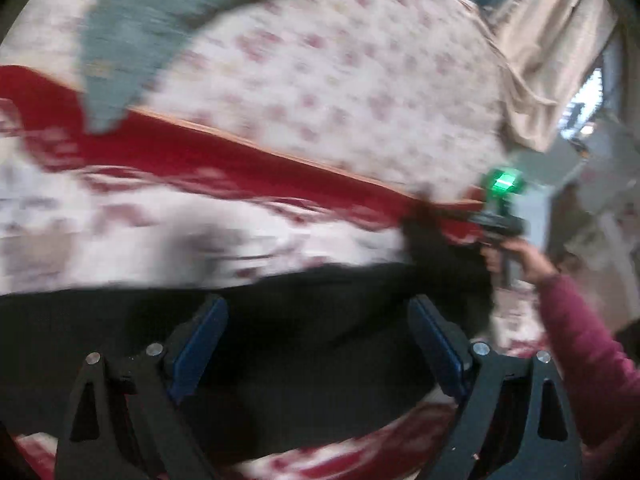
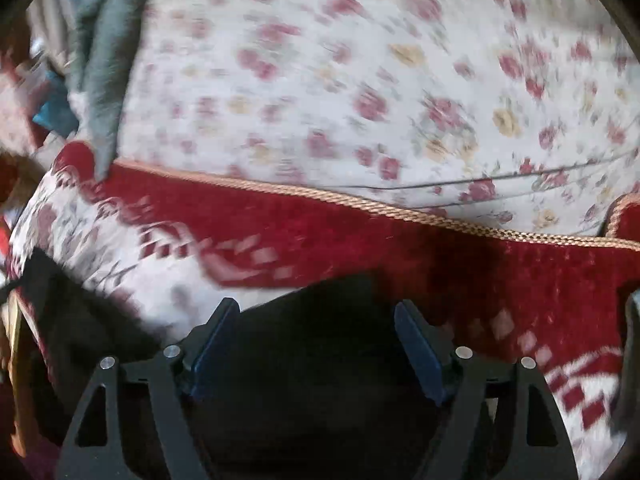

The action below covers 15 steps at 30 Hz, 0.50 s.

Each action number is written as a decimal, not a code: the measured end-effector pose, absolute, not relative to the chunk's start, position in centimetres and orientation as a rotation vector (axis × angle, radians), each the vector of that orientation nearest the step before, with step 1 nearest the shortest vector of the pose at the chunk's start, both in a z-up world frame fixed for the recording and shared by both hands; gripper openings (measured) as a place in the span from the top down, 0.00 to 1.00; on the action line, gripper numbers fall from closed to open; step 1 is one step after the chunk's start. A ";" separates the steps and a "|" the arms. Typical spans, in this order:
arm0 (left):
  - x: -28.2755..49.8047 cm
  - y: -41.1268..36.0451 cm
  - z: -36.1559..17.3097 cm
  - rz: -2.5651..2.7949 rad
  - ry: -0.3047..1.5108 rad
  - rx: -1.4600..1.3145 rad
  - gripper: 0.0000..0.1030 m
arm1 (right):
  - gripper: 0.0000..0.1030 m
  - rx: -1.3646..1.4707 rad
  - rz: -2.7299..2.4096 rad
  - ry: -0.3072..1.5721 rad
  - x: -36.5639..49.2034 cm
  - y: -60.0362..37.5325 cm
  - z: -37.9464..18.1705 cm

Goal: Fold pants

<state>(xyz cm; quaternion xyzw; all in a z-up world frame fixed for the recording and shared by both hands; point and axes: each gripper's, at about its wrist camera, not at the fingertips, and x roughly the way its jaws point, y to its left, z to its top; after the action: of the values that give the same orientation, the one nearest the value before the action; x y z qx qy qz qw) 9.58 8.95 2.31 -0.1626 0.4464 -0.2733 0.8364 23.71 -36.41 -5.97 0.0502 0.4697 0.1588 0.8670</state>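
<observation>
Both grippers hang over black pants (image 1: 280, 344) spread on a red-and-white patterned blanket (image 1: 120, 216), near its gold-corded edge against a floral bedsheet (image 2: 360, 80). Left gripper (image 1: 318, 344) has its jaws spread above the dark cloth, pinching nothing. Right gripper (image 2: 316, 344) likewise stands wide, cloth beneath it. A grey-green garment (image 1: 132, 40) lies farther off on the sheet.

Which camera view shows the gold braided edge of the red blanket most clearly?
The right wrist view: there the gold braided edge runs sharp across the frame, its twisted cord visible. In the left wrist view it is only a thin, blurred orange line between the red blanket and the floral sheet.
</observation>
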 end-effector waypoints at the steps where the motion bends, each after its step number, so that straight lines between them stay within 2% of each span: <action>1: 10.3 7.2 2.1 -0.617 0.956 -0.353 0.11 | 0.16 0.121 0.359 0.996 24.5 -36.6 -6.6; 7: 13.6 -2.3 0.3 -0.747 1.048 -0.283 0.10 | 0.16 0.098 0.415 1.195 27.7 -35.4 -10.7; 9: 14.0 -4.6 -0.5 -0.777 1.075 -0.277 0.10 | 0.27 0.008 0.456 1.202 27.4 -34.1 -11.6; 10: 14.2 -5.4 -1.0 -0.780 1.085 -0.279 0.10 | 0.44 -0.060 0.465 1.190 27.0 -33.3 -11.9; 11: 14.5 -6.1 -1.3 -0.780 1.091 -0.279 0.10 | 0.52 -0.110 0.477 1.168 26.7 -32.5 -12.0; 14: 14.9 -7.9 -2.3 -0.782 1.119 -0.278 0.10 | 0.72 -0.151 0.486 1.137 26.3 -31.8 -11.7; 15: 15.0 -8.3 -2.5 -0.781 1.124 -0.274 0.10 | 0.75 -0.163 0.489 1.134 26.0 -31.7 -11.3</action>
<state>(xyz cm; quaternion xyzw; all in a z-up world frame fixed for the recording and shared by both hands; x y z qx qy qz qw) 14.98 -8.27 -2.47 -0.1260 0.5174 -0.3597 0.7662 26.01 -31.67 -11.27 -0.0762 0.5309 0.2289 0.8124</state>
